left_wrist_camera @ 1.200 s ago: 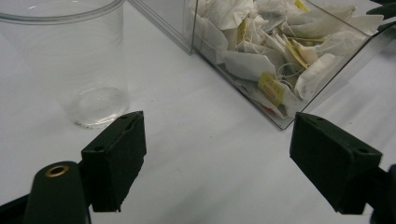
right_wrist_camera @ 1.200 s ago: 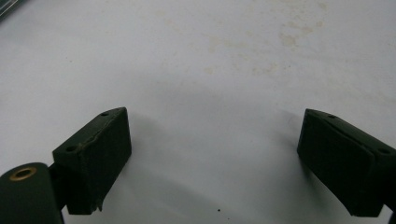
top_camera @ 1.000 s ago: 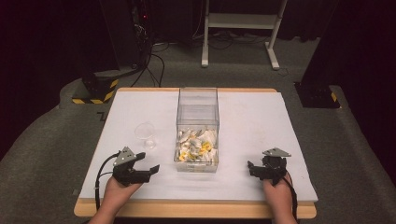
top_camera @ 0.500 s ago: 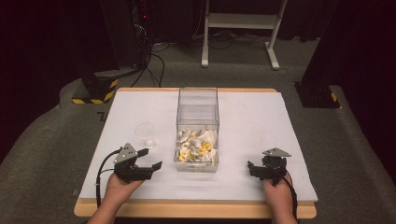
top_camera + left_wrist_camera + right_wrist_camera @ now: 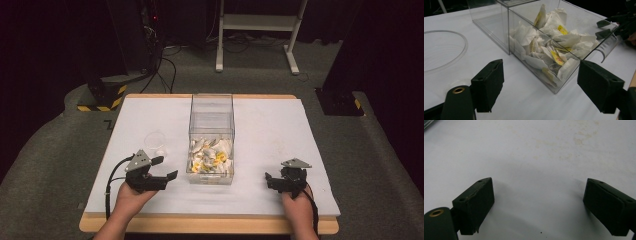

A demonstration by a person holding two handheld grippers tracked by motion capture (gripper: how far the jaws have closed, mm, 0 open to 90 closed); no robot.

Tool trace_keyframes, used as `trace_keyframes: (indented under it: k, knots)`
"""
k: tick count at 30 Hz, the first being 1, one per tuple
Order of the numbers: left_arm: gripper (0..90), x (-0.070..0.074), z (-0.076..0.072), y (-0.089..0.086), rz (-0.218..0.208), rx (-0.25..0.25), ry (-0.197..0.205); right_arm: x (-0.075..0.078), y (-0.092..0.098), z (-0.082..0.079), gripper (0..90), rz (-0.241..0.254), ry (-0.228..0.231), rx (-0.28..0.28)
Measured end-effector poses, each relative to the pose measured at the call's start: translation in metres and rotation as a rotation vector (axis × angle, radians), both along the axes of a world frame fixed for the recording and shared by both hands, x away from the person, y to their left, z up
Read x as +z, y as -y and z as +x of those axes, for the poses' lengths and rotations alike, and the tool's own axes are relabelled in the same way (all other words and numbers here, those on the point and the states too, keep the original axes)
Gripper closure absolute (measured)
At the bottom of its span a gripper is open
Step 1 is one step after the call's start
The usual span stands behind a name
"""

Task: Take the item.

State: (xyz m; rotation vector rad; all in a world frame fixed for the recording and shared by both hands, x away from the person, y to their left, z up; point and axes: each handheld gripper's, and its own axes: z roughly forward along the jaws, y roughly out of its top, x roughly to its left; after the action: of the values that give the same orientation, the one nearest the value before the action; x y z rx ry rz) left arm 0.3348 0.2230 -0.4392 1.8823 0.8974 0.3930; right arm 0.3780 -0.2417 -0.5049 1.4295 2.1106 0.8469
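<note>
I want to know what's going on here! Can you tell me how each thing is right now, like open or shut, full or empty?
Left gripper: open, holding nothing.
Right gripper: open, holding nothing.
Clear box: no lid on, upright.
Tea bags: heaped in the box's near end.
Clear cup: upright, looks empty.

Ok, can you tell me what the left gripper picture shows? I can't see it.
A clear box full of white tea bags sits on a white table. The left hand-held gripper points at it, wide open and empty.
</note>
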Motion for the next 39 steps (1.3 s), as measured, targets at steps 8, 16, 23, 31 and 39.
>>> trace_keyframes:
  k: [8, 16, 23, 31, 39]
  knots:
    - [21.8, 0.007, 0.002, 0.008, -0.006, -0.017, 0.008, 0.000, 0.000, 0.000, 9.8, 0.000, 0.000, 0.000]
    - [21.9, 0.013, 0.005, 0.015, -0.008, -0.030, 0.015, 0.000, 0.000, 0.000, 10.0, 0.000, 0.001, 0.001]
    - [22.6, 0.018, 0.009, 0.024, -0.007, -0.050, 0.020, 0.000, 0.000, 0.000, 10.0, 0.000, 0.000, 0.001]
    - [23.3, 0.022, 0.015, 0.038, -0.003, -0.080, 0.019, 0.000, 0.000, 0.000, 10.2, 0.001, 0.001, 0.002]
    - [24.1, 0.025, 0.020, 0.047, 0.008, -0.099, 0.018, 0.000, 0.000, 0.000, 10.2, 0.001, 0.001, 0.003]
